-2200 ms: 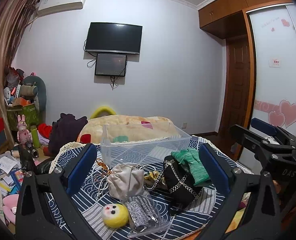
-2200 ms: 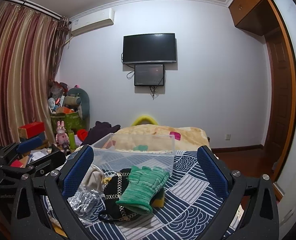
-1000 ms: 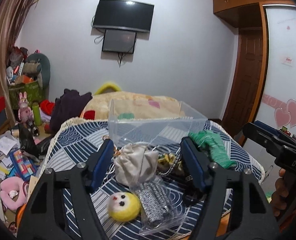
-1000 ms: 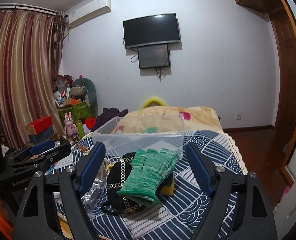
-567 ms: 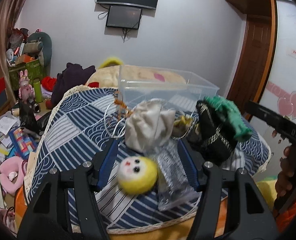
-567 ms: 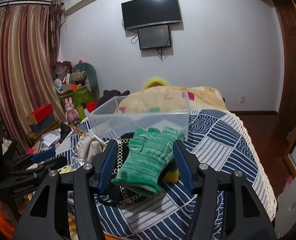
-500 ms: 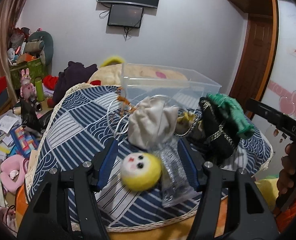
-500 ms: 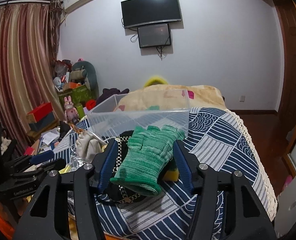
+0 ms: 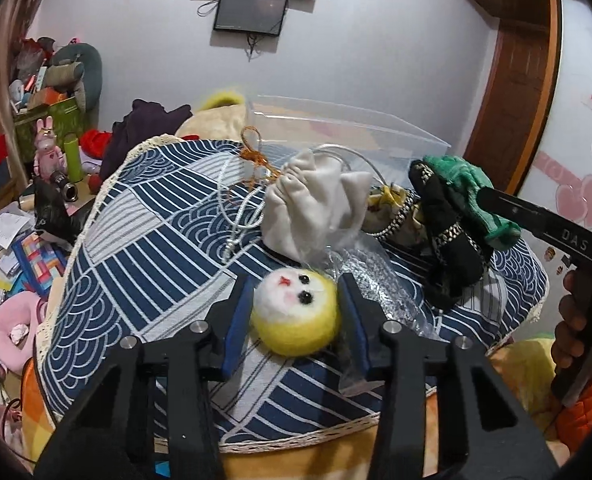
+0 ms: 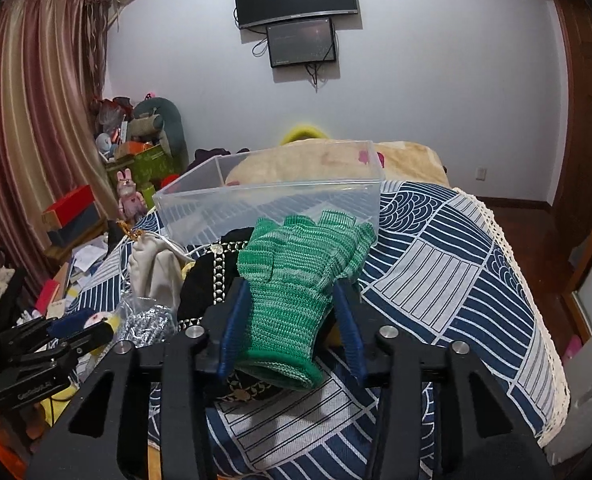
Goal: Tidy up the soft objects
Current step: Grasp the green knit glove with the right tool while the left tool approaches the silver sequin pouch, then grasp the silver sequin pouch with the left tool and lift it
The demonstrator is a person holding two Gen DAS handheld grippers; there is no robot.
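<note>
My left gripper (image 9: 296, 312) is closed around a yellow felt doll head (image 9: 296, 312) with a white face near the front edge of the blue patterned cloth (image 9: 144, 240). My right gripper (image 10: 292, 320) has its pads around the cuff of a green knit glove (image 10: 296, 276) that lies on a black chain-trimmed bag (image 10: 204, 284). A clear plastic bin (image 10: 268, 204) stands behind the pile. A beige drawstring pouch (image 9: 312, 208) and a clear bag of silvery stuff (image 9: 376, 276) lie between them.
The table edge with lace trim (image 9: 296, 436) is just below the doll head. Floor clutter, books and toys (image 9: 16, 240) lie at the left. A bed with a beige blanket (image 10: 408, 160) is behind the bin. The right gripper shows in the left wrist view (image 9: 544, 232).
Both grippers moved down and forward and narrowed. The left one closed in on the yellow doll head; the right one closed in on the green glove's cuff.
</note>
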